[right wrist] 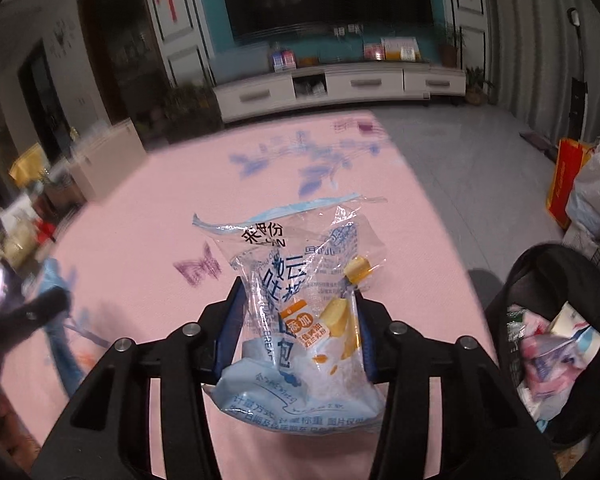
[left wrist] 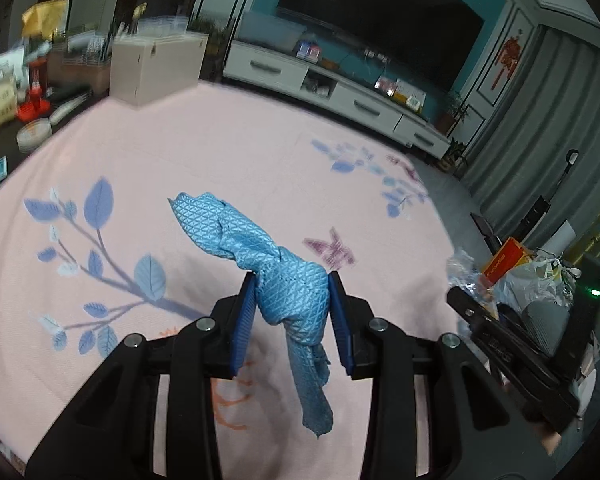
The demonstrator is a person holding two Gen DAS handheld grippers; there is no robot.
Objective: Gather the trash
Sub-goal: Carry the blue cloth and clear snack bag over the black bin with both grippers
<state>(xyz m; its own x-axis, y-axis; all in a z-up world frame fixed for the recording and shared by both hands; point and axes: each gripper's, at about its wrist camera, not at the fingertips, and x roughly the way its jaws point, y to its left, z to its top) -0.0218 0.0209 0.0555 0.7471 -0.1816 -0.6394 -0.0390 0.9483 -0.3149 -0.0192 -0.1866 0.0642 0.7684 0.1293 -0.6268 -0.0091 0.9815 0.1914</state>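
In the right wrist view a clear plastic bread wrapper (right wrist: 300,300), printed with blue characters and an orange label, stands at lower centre of the frame between the blue pads of the right gripper (right wrist: 298,320). Both pads press against its sides, so the jaws are part closed on it, and the crumpled top rises above the fingertips while the pale blue bottom hangs below them. At the lower right edge a black trash bag (right wrist: 548,360) gapes open with wrappers inside, just beside the right finger. Under everything lies a pink mat (right wrist: 400,220) with blue leaf prints and a purple butterfly.

In the left wrist view a blue textured cloth (left wrist: 290,292), twisted like a rope, sits at lower centre of the frame, clamped between the pads of the left gripper (left wrist: 292,312). The jaws are narrowed tight on its bunched middle; one end juts to the upper left past the fingertips, the other dangles below the pads. It hangs above the same pink mat. A white TV cabinet (left wrist: 340,92) runs across the upper right, and a cardboard box (left wrist: 156,68) stands at upper left.
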